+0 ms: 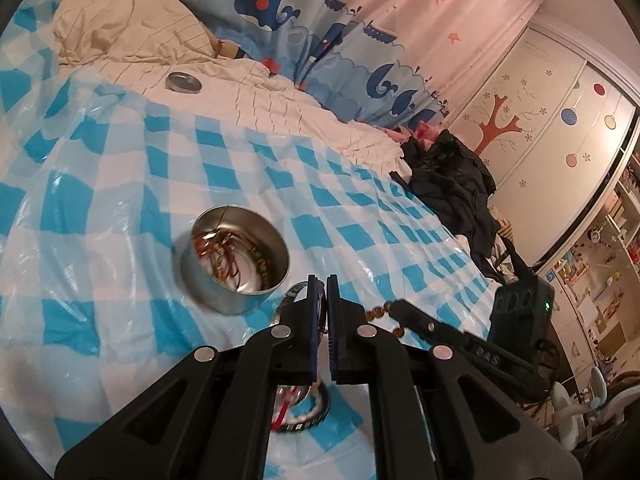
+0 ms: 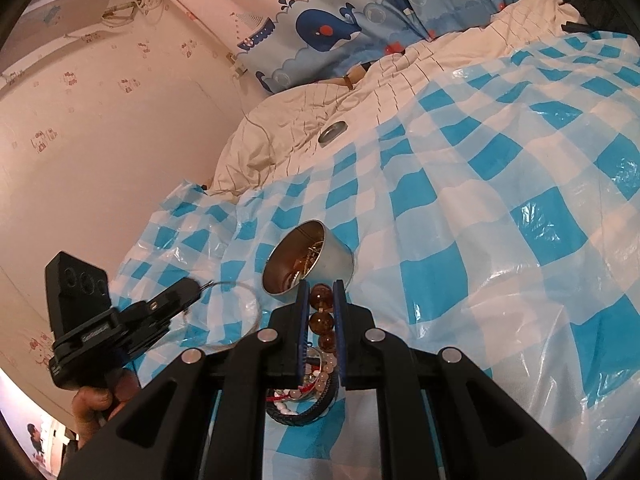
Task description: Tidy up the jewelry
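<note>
A round metal tin point(image 1: 234, 260) holding several bracelets stands on the blue checked sheet; it also shows in the right wrist view point(image 2: 310, 260). My left gripper point(image 1: 323, 280) is shut on a thin silver bangle point(image 1: 286, 300), just right of the tin. My right gripper point(image 2: 322, 284) is shut on an amber bead bracelet point(image 2: 322, 320), just in front of the tin; its beads point(image 1: 380, 312) and the right fingers point(image 1: 412, 316) show in the left wrist view. A pile of bracelets point(image 2: 304, 400) lies under the grippers, also in the left wrist view point(image 1: 300, 408).
The tin's lid point(image 1: 183, 82) lies on the cream quilt point(image 1: 280, 104) further back, also in the right wrist view point(image 2: 332, 131). Dark clothes point(image 1: 452, 184) are heaped at the bed's right edge. A whale-print curtain point(image 1: 320, 40) and a wall point(image 2: 100, 140) border the bed.
</note>
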A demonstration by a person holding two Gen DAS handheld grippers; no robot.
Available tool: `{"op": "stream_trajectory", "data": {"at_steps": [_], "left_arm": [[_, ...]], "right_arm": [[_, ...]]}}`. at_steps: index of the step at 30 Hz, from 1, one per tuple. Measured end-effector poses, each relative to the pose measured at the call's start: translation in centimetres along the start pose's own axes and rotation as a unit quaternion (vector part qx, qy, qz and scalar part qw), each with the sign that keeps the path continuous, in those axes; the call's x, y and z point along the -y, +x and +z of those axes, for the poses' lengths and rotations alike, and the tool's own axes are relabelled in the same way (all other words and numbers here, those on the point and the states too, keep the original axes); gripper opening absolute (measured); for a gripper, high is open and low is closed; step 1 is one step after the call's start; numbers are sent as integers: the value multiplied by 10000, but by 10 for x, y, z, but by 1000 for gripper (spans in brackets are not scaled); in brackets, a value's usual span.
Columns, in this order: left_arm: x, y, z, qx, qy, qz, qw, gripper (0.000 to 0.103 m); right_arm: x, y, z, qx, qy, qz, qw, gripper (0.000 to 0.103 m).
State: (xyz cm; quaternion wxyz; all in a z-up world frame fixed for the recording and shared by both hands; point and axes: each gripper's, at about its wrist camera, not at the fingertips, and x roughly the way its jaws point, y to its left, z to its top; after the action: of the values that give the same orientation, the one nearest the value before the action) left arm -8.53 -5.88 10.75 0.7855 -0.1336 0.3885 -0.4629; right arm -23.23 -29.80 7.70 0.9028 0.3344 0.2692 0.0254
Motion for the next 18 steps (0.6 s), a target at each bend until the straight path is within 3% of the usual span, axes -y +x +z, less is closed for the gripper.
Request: {"op": "stream_trajectory", "data": {"at_steps": [10, 13, 18], "left_arm": [[9, 38, 27, 144, -58, 2, 9999, 3], [10, 44, 24, -242, 195, 293, 9991, 3], [1, 47, 1, -916, 532, 871, 9905, 4]], "right_arm": [[6, -1, 5, -61, 138, 133, 9998, 12], [6, -1, 6, -125, 68, 86, 9999, 12], [9, -2, 6, -112, 180, 180, 9996, 12]]}}
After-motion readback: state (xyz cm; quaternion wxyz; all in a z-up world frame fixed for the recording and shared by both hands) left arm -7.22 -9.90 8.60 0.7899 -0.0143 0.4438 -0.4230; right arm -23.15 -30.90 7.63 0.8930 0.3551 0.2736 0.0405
